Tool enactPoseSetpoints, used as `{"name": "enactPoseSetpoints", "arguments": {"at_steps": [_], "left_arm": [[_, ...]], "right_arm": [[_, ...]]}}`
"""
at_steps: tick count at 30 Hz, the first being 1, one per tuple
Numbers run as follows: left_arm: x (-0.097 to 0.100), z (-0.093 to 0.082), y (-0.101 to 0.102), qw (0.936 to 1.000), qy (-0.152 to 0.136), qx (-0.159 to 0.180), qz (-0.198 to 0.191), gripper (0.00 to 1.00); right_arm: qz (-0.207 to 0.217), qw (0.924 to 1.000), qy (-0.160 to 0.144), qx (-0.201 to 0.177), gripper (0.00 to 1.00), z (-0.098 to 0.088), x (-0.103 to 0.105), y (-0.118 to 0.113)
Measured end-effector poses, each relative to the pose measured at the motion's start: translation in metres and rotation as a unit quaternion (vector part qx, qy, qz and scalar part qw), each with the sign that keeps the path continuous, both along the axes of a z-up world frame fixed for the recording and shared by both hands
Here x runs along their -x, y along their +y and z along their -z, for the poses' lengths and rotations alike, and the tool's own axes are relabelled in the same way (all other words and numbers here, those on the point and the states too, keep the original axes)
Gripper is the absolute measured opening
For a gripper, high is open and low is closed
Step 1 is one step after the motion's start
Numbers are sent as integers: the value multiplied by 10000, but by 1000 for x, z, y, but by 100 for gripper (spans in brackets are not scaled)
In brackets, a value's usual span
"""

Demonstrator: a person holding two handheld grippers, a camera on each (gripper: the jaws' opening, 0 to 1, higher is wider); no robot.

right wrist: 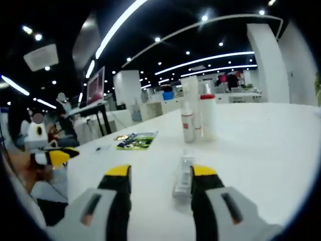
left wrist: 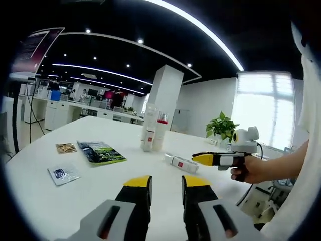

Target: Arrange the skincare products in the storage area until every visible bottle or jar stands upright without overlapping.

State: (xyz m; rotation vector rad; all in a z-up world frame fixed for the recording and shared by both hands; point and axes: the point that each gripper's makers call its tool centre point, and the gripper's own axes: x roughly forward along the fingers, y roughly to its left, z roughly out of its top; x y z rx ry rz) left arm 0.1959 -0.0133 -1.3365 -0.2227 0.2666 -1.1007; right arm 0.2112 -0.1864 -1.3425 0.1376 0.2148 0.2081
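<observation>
Right hand-held gripper (right wrist: 155, 178) is the one I'd commit: its yellow-tipped jaws stand spread with nothing between the pads, and the fallen tube (right wrist: 183, 176) lies on the worktop (right wrist: 261, 150) just ahead, close against the inner face of the jaw on the view's right. In the right gripper view the tube's long axis runs almost straight away from me, roughly parallel to the jaws, so they already straddle its width; I judge a short push forward and a small shift toward that side would centre it before closing.

From the left gripper view I see the same tube (left wrist: 181, 163) lying flat, white with a red label, with the right hand-held gripper (left wrist: 201, 159) held by a hand (left wrist: 249, 169) just beside its end. My left hand-held gripper (left wrist: 166, 188) is also spread and empty, hovering over bare worktop (left wrist: 50, 201), noticeably farther from the tube.

Beyond the tube stand the upright bottles (right wrist: 198, 116), a close cluster including one with a red cap; they appear to touch or nearly so, though I cannot tell for certain. The tube will want standing beside them, not against them. Off to the far side lie a dark green packet (left wrist: 101, 152) and two small sachets (left wrist: 64, 173), well apart from the bottles.
</observation>
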Motion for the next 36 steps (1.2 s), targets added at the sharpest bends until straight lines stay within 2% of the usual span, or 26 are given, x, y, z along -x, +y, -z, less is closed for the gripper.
{"name": "enactPoseSetpoints", "arguments": {"at_steps": [5, 13, 20, 25, 32, 36], "left_arm": [[-1, 6, -1, 9999, 58, -80, 23, 18], [-2, 6, 2, 10000, 30, -55, 28, 18], [4, 4, 10, 9999, 44, -108, 18, 19], [1, 5, 15, 9997, -24, -236, 4, 19], [-6, -3, 29, 9996, -48, -135, -227, 20], [-6, 1, 29, 9995, -22, -190, -268, 22]], "right_arm": [[-14, 10000, 80, 19, 45, 2, 1, 0], [-87, 9997, 181, 125, 45, 2, 2, 2], [39, 9996, 273, 115, 45, 12, 7, 2], [23, 9994, 266, 208, 45, 13, 4, 8], [90, 9993, 196, 317, 46, 12, -2, 8], [4, 9990, 142, 420, 46, 9, -3, 10]]}}
